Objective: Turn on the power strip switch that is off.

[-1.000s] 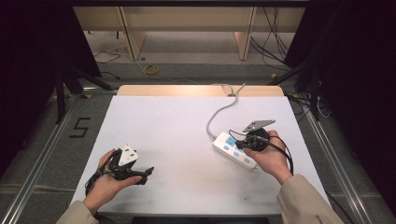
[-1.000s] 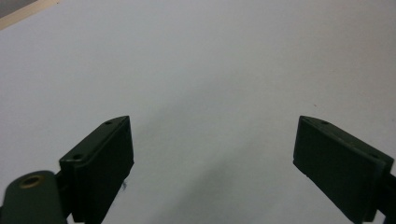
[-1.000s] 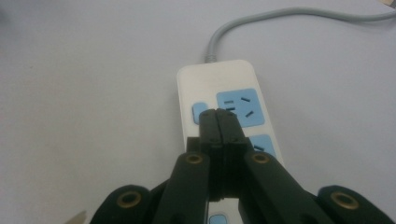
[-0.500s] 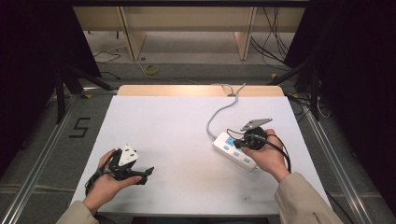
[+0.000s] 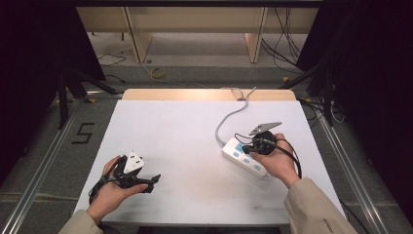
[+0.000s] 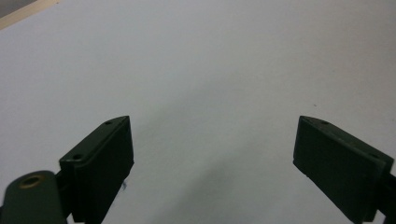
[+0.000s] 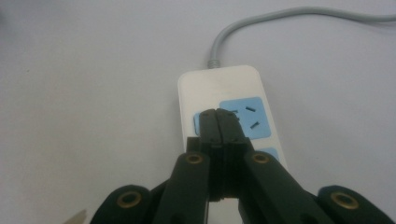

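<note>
A white power strip (image 5: pixel 242 158) with blue socket panels (image 7: pixel 252 116) lies on the right half of the white table (image 5: pixel 195 131). Its grey cable (image 5: pixel 225 126) runs toward the table's far edge. My right gripper (image 5: pixel 247 147) is shut with nothing between its jaws. In the right gripper view its tips (image 7: pixel 218 115) sit over the farthest blue panel of the power strip (image 7: pixel 224 84); whether they touch it I cannot tell. Near the front left, my left gripper (image 5: pixel 153 181) rests low over the table. Its jaws (image 6: pixel 212 140) stand wide open around bare table.
The table's wooden far edge (image 5: pixel 204 94) has the cable dropping over it. Shelving legs (image 5: pixel 136 39) and loose cables (image 5: pixel 157 73) are on the floor beyond. Metal rails (image 5: pixel 350 161) run along both sides. The table between the hands is bare.
</note>
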Demonstrator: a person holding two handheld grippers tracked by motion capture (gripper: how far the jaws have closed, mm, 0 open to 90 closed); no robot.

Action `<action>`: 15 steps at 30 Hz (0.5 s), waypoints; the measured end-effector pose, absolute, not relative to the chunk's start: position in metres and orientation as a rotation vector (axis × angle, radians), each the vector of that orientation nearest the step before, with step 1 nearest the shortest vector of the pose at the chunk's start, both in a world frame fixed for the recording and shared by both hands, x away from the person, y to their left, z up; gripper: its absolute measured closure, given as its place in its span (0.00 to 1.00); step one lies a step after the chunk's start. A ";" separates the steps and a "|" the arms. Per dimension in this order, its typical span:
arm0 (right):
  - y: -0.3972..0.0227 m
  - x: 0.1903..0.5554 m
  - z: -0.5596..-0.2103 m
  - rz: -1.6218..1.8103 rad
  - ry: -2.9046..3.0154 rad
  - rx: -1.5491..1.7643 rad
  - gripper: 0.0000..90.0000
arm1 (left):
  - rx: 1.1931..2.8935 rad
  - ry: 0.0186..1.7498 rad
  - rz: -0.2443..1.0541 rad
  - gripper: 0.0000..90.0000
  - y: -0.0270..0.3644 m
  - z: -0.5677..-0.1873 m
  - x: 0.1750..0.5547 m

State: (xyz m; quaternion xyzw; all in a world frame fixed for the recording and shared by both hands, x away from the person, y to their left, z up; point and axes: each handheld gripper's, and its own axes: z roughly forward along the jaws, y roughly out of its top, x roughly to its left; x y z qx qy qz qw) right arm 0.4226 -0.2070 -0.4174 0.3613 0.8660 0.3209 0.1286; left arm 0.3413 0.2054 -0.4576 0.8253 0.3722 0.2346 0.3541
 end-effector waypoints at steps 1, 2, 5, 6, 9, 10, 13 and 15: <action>-0.206 0.423 -0.418 0.930 2.518 1.052 1.00 | 2.133 0.963 0.606 0.13 0.205 -0.458 0.341; -0.206 0.423 -0.418 0.928 2.520 1.049 1.00 | 2.133 0.963 0.606 0.13 0.205 -0.458 0.341; -0.205 0.424 -0.418 0.924 2.523 1.048 1.00 | 2.133 0.962 0.607 0.13 0.205 -0.458 0.341; -0.204 0.425 -0.418 0.924 2.523 1.048 1.00 | 2.133 0.962 0.607 0.13 0.205 -0.458 0.341; -0.203 0.426 -0.418 0.925 2.526 1.040 1.00 | 2.133 0.963 0.606 0.13 0.205 -0.458 0.341; -0.203 0.426 -0.418 0.923 2.527 1.041 1.00 | 2.133 0.963 0.606 0.13 0.205 -0.458 0.341; -0.202 0.427 -0.418 0.922 2.531 1.042 1.00 | 2.136 0.962 0.604 0.13 0.205 -0.458 0.341; -0.201 0.428 -0.418 0.919 2.535 1.038 1.00 | 2.136 0.963 0.606 0.13 0.205 -0.458 0.341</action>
